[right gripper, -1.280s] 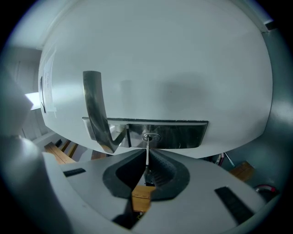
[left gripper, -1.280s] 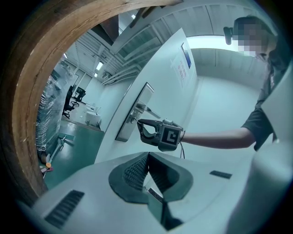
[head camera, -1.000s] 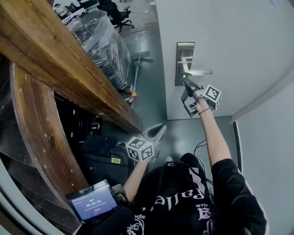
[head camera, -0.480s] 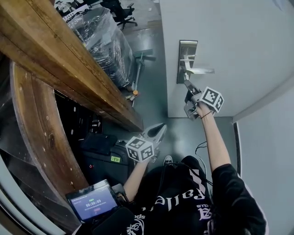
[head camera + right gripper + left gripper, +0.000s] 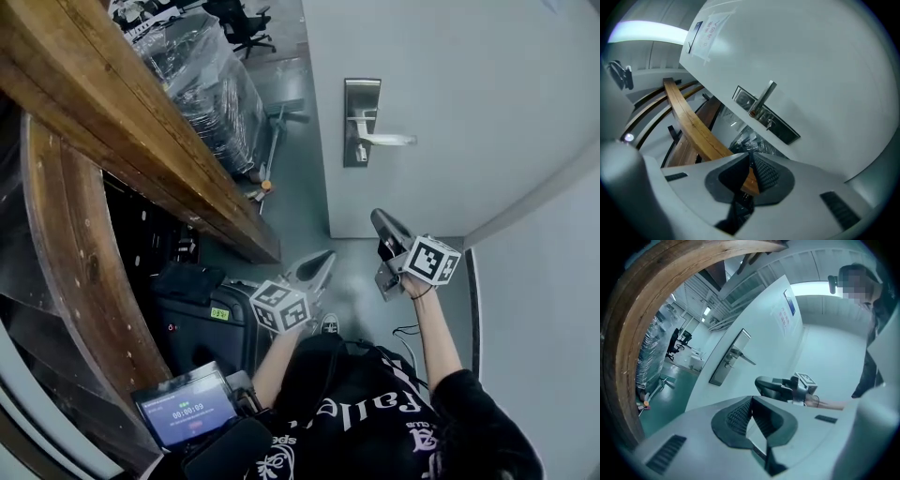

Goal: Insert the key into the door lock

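White door (image 5: 469,103), right claw (image 5: 382,225) below handle (image 5: 382,140)

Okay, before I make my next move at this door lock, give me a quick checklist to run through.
1. Key in the lock: a small key appears to stick out of the lock plate, below the door handle. Ok.
2. Key fully seated: too small to judge. Cannot tell.
3. Right gripper empty: jaws together, nothing between them. Ok.
4. Right gripper apart from the door: the head view shows a gap. Ok.
5. Left gripper out of the way: jaws together, empty, low and apart from the door. Ok.
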